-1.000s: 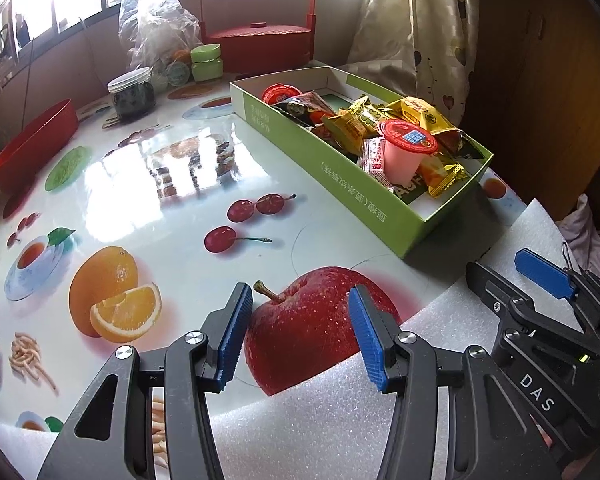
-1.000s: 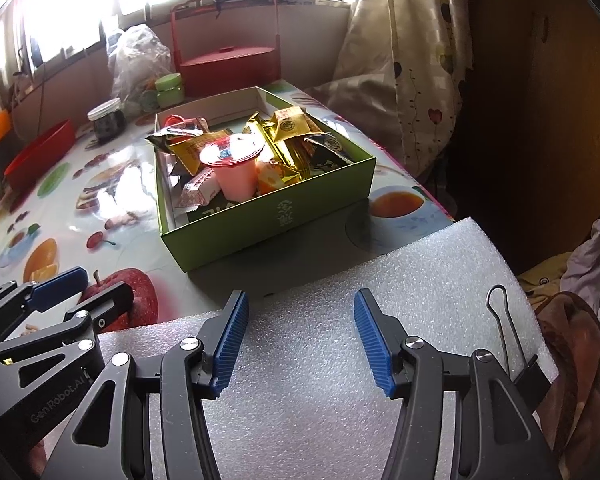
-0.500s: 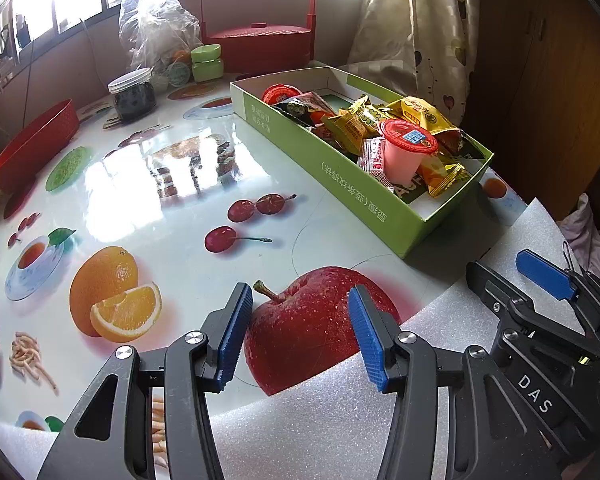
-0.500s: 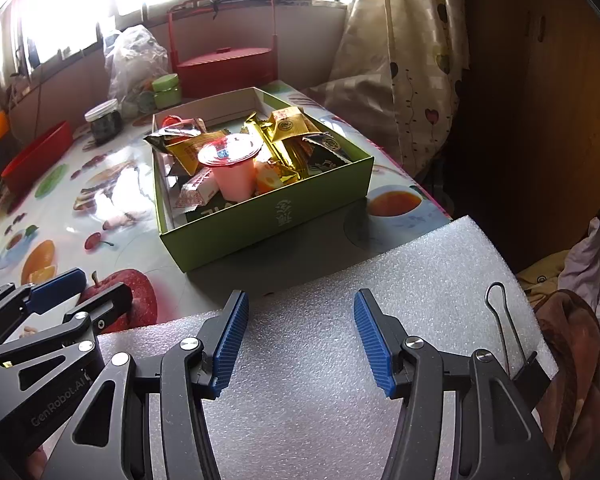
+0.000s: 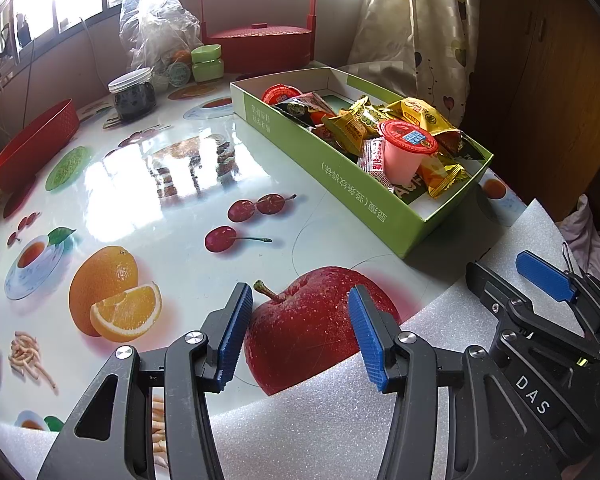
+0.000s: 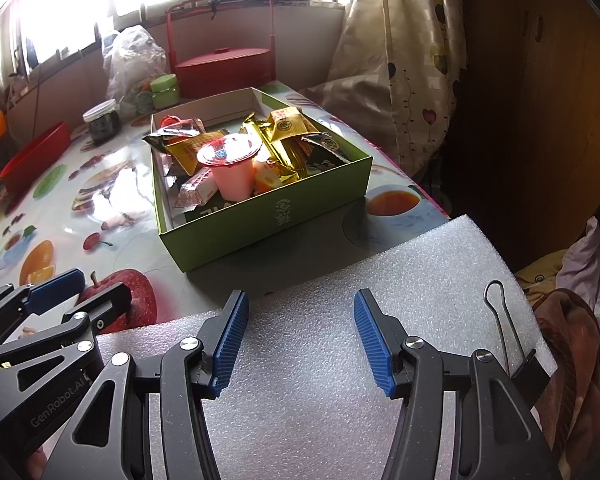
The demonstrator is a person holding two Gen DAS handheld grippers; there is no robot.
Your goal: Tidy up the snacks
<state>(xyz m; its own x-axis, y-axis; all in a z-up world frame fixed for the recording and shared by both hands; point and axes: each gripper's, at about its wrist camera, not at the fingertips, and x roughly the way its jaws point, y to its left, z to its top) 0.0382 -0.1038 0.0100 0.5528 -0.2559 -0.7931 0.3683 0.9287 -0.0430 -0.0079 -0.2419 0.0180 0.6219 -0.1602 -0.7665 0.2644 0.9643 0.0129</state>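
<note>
1. Left gripper (image 5: 300,332): blue-padded jaws spread wide, nothing between them; held low over the near edge of the table, above a printed red apple. Its black frame also shows at the left edge of the right wrist view (image 6: 76,288).
2. Right gripper (image 6: 298,340): jaws spread wide, nothing between them; held over the foam sheet. Seen from the left wrist view at lower right (image 5: 512,276).
3. Green box (image 6: 268,216): open-topped cardboard tray, white inside, resting on the table beyond both grippers, well apart from either.
4. Snacks, all inside the green box: pink jelly cup (image 6: 230,168) with a red-rimmed foil lid, upright toward the near end; yellow and gold wrapped packets (image 6: 288,124) heaped behind and beside it; a red-and-white sachet (image 6: 196,192) lying against the cup's left side.
5. Table (image 5: 172,200): glossy cover printed with fruit, cherries and teacups.
6. Foam sheet (image 6: 340,288): white, laid over the near table edge, held by a binder clip (image 6: 512,344) at its right.
7. Far side of table: red carrying basket (image 5: 260,40) with tall handle, clear plastic bag (image 5: 156,28), dark jar (image 5: 134,94) with white lid, green lidded jar (image 5: 207,63), red oval tray (image 5: 32,144) at left.
8. Curtain (image 6: 400,52): cream, patterned, hanging at right.
</note>
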